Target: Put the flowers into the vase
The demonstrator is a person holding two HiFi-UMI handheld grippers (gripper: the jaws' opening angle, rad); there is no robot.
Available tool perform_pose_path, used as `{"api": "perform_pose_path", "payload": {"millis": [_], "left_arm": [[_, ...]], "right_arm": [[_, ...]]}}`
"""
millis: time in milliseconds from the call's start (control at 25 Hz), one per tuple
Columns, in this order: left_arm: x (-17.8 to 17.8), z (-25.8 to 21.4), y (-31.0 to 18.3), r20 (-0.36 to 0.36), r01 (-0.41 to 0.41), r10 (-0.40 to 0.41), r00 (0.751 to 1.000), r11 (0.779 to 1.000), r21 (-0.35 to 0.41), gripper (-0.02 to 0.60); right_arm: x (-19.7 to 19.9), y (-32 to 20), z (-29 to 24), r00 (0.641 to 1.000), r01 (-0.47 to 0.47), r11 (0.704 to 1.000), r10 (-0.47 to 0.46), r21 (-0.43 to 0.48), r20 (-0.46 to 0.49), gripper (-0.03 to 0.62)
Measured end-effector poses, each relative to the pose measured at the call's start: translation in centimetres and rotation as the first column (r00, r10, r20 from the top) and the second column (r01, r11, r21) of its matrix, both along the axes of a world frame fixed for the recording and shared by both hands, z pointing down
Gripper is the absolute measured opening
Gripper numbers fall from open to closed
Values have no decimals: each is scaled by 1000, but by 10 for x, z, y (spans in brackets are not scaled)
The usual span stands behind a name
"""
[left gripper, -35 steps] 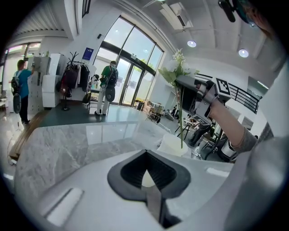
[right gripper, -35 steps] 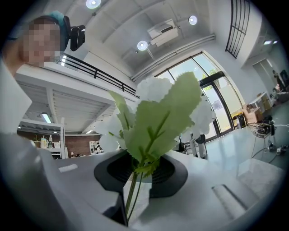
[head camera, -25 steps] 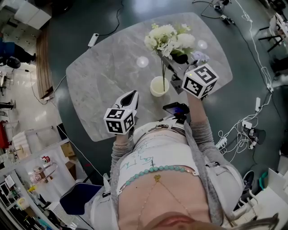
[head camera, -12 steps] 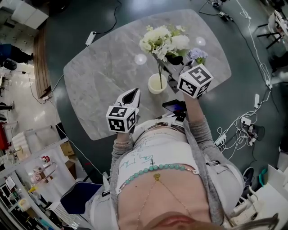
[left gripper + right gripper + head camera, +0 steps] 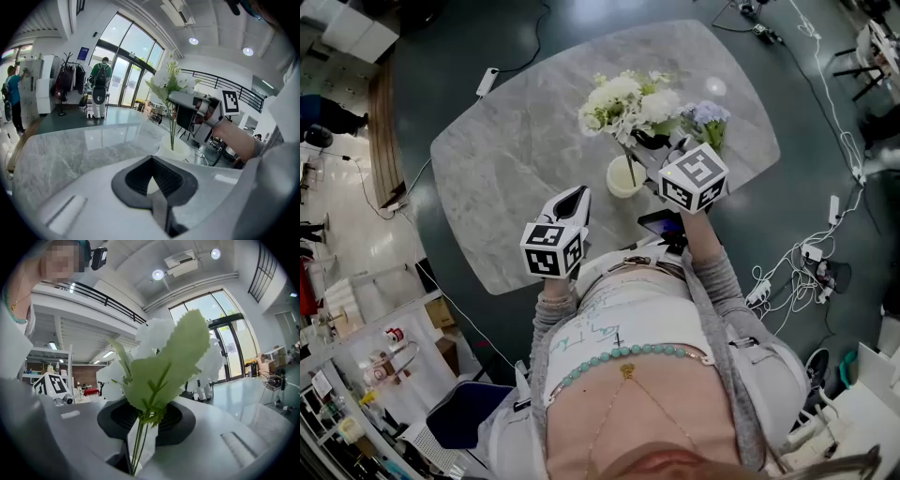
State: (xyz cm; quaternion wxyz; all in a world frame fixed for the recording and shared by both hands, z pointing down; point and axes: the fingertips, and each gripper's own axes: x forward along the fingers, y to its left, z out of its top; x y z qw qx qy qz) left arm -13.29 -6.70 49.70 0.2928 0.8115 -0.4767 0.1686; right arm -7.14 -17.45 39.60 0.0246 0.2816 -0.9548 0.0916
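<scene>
**A:** What was at the left?

**B:** The left gripper (image 5: pixel 573 199) hung over the near edge of the desk (image 5: pixel 516 141), a grey marble-veined slab with rounded corners. Its dark ribbed fingers (image 5: pixel 164 178) were pressed together with nothing between them, and it was apart from the vase.

**A:** And the vase?

**B:** The vase (image 5: pixel 623 178) was a small, smooth, cream cylinder with an open mouth. It stood upright near the middle of the near edge, just right of that gripper.

**A:** Where were the flowers?

**B:** The flowers (image 5: pixel 623 98) were a white bunch with broad pale-green leaves, held above the vase and toward the far edge. Their thin green stems (image 5: pixel 139 441) ran down into the vase's mouth.

**A:** Who held them?

**B:** The right gripper (image 5: pixel 652 142) held them, just right of the vase. Its fingers were nearly closed and pinched the stems between the pads, with the blooms fanning out beyond the tips.

**A:** Anything farther right?

**B:** A small pale purple bunch (image 5: pixel 705 114) was beside that gripper, toward the far right edge. I couldn't tell whether it lay on the desk.
</scene>
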Motion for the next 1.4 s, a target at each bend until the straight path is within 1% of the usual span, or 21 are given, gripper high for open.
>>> {"api": "perform_pose_path", "payload": {"millis": [200, 400, 840, 1160, 1400], "left_arm": [[0, 1, 0, -3, 0, 0, 1000, 1000, 1, 2], [1, 1, -1, -7, -2, 2, 1000, 1000, 3, 2], [4, 3, -2, -16, -19, 19, 1000, 1000, -2, 2], [5, 5, -3, -19, -28, 28, 999, 1000, -2, 2], [9, 5, -7, -24, -31, 31, 999, 1000, 3, 2]], "right_arm": [[-2, 7, 7, 999, 13, 1000, -12, 5, -48, 114], [-3, 17, 15, 993, 26, 999, -23, 21, -119, 115], [3, 29, 31, 979, 24, 1000, -24, -5, -202, 103], [3, 39, 46, 958, 53, 998, -59, -29, -279, 101], [5, 41, 61, 935, 70, 997, -78, -38, -345, 104]]}}
